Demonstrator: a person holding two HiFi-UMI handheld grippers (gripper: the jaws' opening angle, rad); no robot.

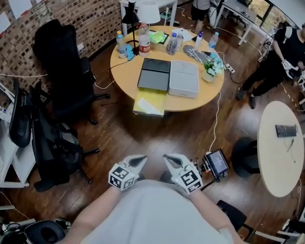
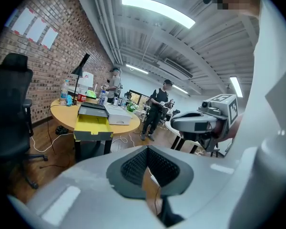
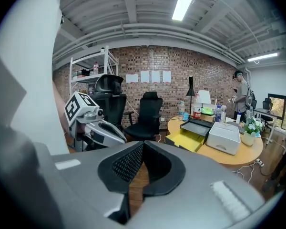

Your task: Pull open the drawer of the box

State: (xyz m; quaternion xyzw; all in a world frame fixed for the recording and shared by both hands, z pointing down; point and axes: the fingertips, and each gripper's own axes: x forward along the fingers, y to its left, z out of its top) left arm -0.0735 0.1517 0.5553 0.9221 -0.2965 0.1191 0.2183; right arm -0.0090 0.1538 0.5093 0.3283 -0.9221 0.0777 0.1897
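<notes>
On the round yellow table [image 1: 123, 80] lies a dark grey box [image 1: 154, 74], its yellow drawer [image 1: 149, 104] pulled out past the table's near edge. The drawer [image 2: 92, 125] also shows far off in the left gripper view, and the drawer [image 3: 185, 140] in the right gripper view. My left gripper [image 1: 141, 160] and right gripper [image 1: 168, 159] hang close to my body, well back from the table. Both point toward it, side by side. The left gripper [image 2: 148, 149] is shut with nothing in it. The right gripper [image 3: 142, 147] is shut and empty too.
A light grey box [image 1: 184, 78] sits right of the dark one, with bottles [image 1: 144, 40] and a lamp [image 1: 147, 11] behind. Black office chairs [image 1: 66, 70] stand at the left. A second round table [image 1: 282, 146], a floor-standing screen [image 1: 216, 162] and a person [image 1: 284, 55] are at the right.
</notes>
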